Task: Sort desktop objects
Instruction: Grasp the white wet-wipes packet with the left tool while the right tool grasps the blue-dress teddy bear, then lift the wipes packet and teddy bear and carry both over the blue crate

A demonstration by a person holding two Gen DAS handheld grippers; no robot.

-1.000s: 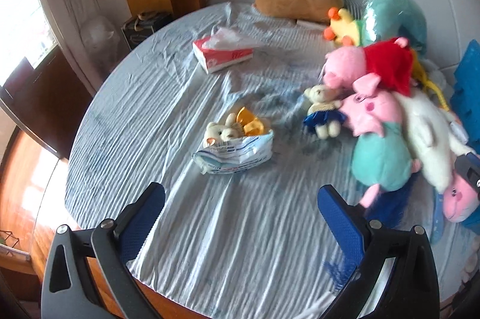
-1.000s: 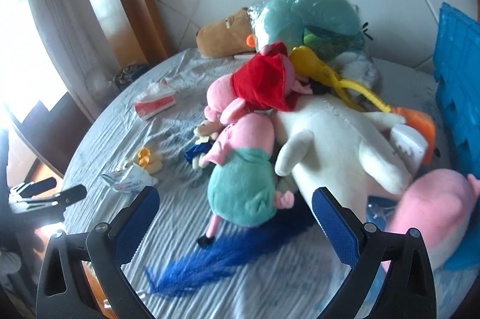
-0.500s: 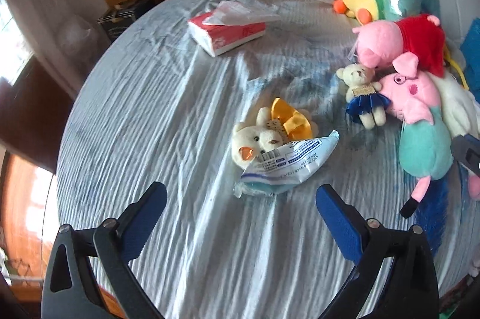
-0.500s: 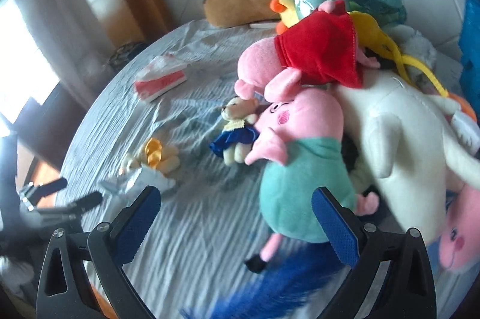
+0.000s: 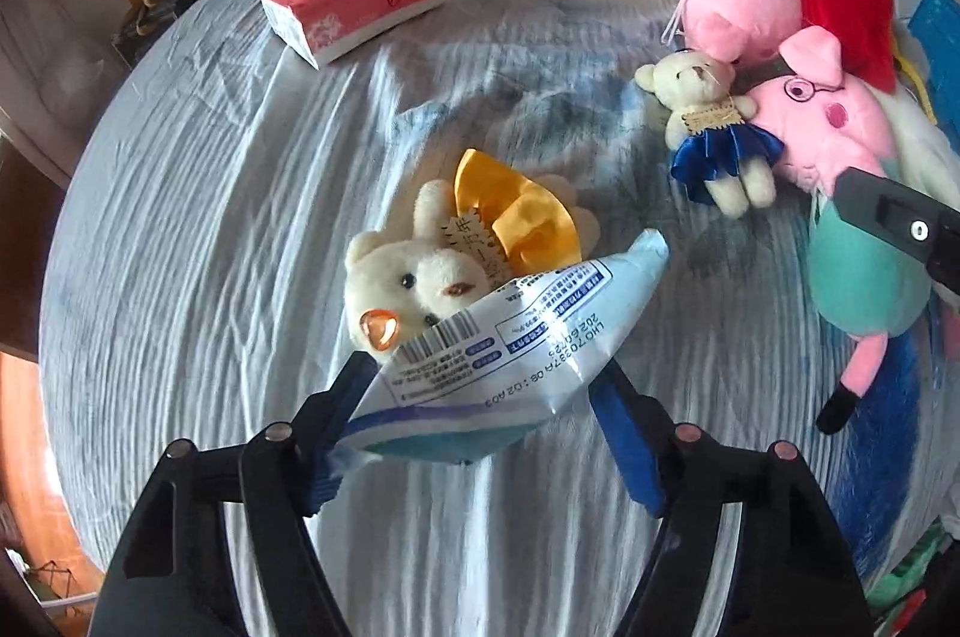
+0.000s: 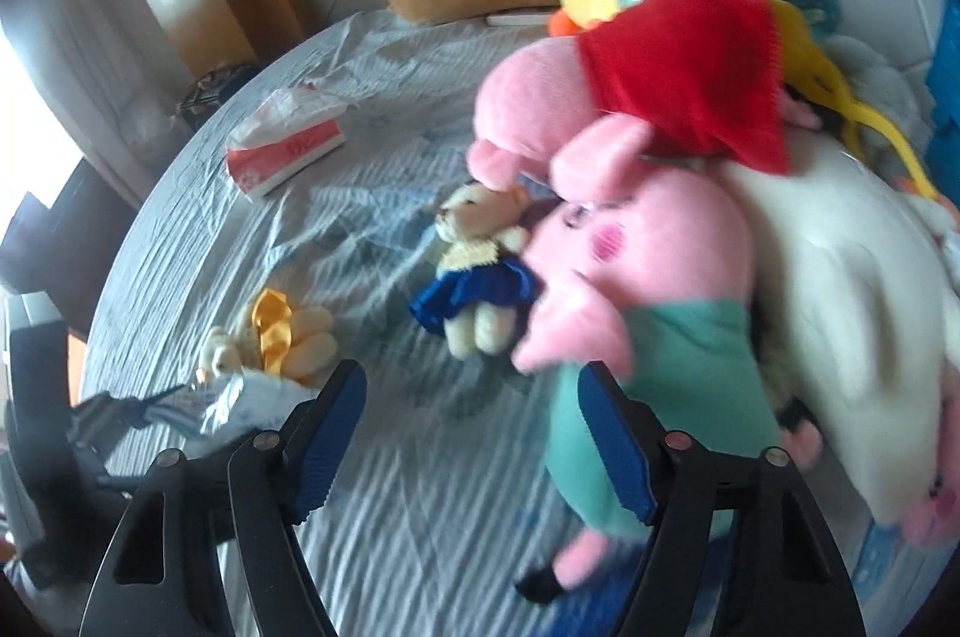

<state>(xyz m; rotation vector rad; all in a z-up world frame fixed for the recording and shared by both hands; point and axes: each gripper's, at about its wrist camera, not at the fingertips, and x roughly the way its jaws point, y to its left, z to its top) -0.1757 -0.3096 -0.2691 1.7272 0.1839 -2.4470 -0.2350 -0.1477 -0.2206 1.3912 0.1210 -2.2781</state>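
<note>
Toys and a shiny packet (image 5: 510,355) lie on our round table (image 5: 180,217), which has a wrinkly blue-white cloth. The packet sits between the jaws of our left gripper (image 5: 480,418). The jaws are partly open with a blue pad on each side of it, and we cannot tell if they squeeze it. A little cream bear with a yellow bow (image 5: 456,247) lies touching the packet, right behind it. Our right gripper (image 6: 471,433) has its jaws partly open and holds nothing. Its right pad is just beside a pink pig in a green dress (image 6: 654,313). A small bear in a blue skirt (image 6: 480,271) lies next to that pig. A red tissue box (image 5: 354,4) sits farther back, well apart.
</note>
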